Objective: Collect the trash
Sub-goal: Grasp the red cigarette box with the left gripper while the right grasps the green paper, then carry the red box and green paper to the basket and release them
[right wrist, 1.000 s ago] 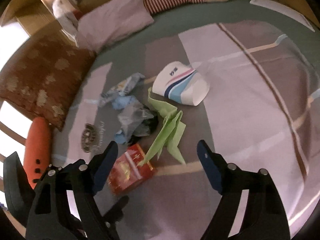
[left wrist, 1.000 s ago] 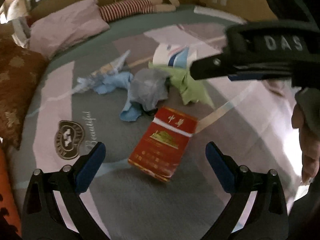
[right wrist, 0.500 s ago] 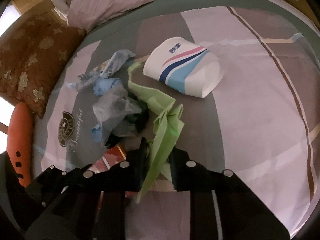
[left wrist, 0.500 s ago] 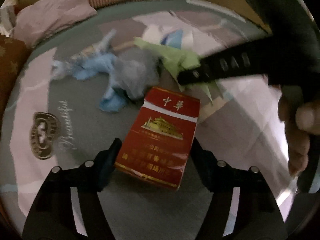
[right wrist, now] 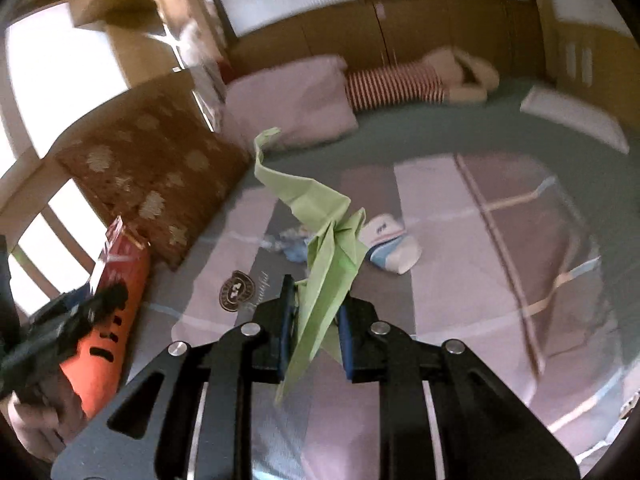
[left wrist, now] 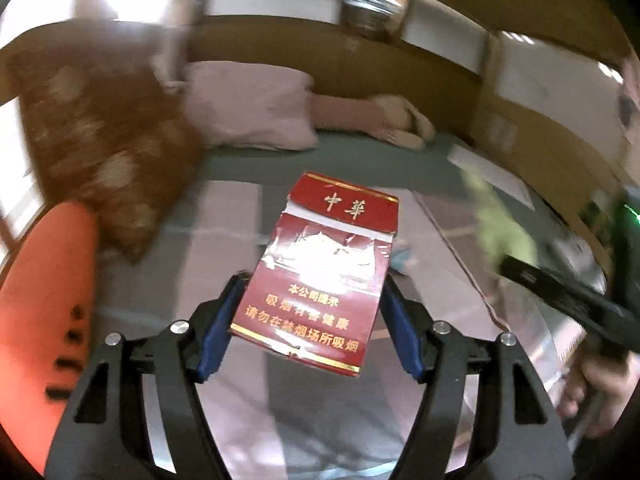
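Observation:
My left gripper (left wrist: 312, 320) is shut on a red cigarette pack (left wrist: 324, 268) and holds it up above the bed. The pack also shows in the right wrist view (right wrist: 116, 256) at the far left. My right gripper (right wrist: 314, 320) is shut on a folded green paper (right wrist: 324, 248) and holds it above the bed; the paper shows blurred in the left wrist view (left wrist: 500, 220). A crushed white paper cup with blue and pink stripes (right wrist: 390, 242) and crumpled blue wrappers (right wrist: 292, 240) lie on the bedsheet (right wrist: 500, 248).
A brown patterned cushion (right wrist: 160, 184), a pink pillow (right wrist: 292, 108) and a striped soft toy (right wrist: 420, 76) lie at the head of the bed. An orange carrot-shaped cushion (left wrist: 44, 300) lies at the left edge. Wooden wall panels stand behind.
Both grippers have risen from the bed and tilted up, the left carrying the cigarette pack, the right carrying the green paper. The view now takes in the pillows and wall.

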Demonstrator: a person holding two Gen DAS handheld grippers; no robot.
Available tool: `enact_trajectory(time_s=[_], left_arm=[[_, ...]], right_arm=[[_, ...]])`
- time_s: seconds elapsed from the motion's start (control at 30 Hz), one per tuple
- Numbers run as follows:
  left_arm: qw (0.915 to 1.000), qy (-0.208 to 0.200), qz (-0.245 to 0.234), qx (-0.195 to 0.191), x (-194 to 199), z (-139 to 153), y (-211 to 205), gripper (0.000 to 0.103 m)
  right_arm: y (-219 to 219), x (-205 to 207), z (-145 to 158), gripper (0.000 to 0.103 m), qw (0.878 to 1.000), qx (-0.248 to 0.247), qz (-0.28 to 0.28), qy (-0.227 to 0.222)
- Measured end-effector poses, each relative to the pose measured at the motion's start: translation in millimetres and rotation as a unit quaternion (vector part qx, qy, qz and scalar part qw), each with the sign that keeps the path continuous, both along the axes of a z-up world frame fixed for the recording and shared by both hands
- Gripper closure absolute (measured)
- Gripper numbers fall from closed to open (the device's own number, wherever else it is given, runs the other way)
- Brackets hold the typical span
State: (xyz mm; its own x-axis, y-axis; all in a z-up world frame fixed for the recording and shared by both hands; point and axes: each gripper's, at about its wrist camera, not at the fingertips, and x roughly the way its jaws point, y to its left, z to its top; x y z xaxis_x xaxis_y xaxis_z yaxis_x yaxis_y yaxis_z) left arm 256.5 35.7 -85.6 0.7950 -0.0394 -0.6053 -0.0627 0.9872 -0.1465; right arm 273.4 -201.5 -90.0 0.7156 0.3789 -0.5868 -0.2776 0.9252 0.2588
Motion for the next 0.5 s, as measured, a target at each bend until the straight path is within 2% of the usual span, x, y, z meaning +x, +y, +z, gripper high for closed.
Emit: enact_trajectory(time_s=[0.13, 0.27, 0.5], left_arm=[[0.9993, -0.006, 0.037, -0.004, -15, -6, 6, 0.034], [0.9996, -0.01, 0.028, 0.004, -14, -9, -9, 0.034], [0.9999, -0.001, 0.009, 0.014, -14, -16, -21, 0.034]], right_arm=[[2, -36, -2, 0.082, 1.0, -0.004, 0.007, -0.022], [14, -36, -11, 0.082, 0.999, -0.021, 0.024, -0.021], [12, -33, -15, 0.082, 0.999, -0.024, 0.017, -0.015]])
